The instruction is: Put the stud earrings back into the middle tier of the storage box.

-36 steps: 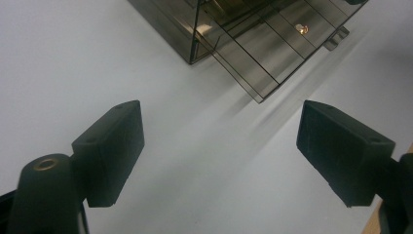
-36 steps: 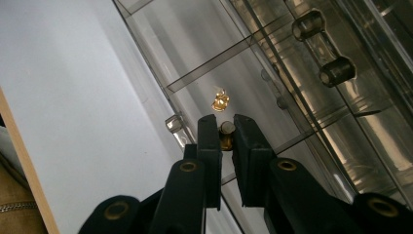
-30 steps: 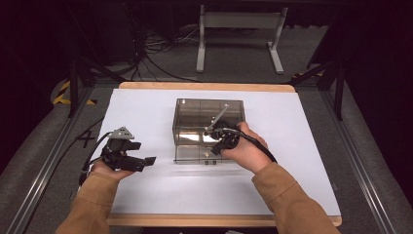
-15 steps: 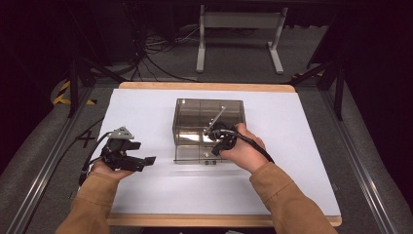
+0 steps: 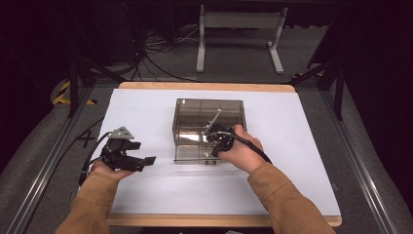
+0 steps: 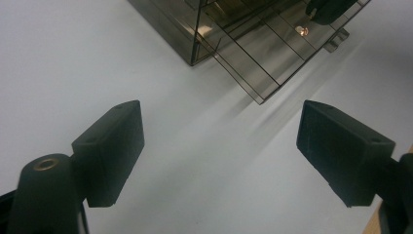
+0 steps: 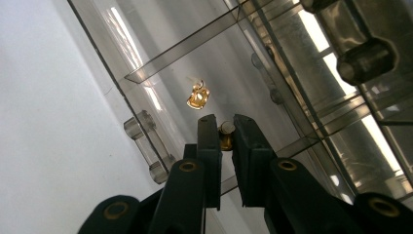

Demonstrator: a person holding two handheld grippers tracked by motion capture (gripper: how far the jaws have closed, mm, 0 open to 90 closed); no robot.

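One smoked box [image 5: 208, 127]; two gold pieces: one [image 7: 226, 134] gripped, one [image 7: 198, 97] loose.

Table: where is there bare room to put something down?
Bare white sheet lies right of the smoky box, between box and left gripper, and along the near edge. Crowded at the open drawer, where the right gripper pinches a gold piece.

A lab or recording studio: a white-covered worktop [image 5: 146, 112] with a wooden edge stands on grey carpet, flanked by metal rails [image 5: 44, 165]. Beyond it are tangled cables [image 5: 151, 53], a metal stand [image 5: 238, 34], hazard-striped tape [image 5: 62, 92] and dark surroundings.
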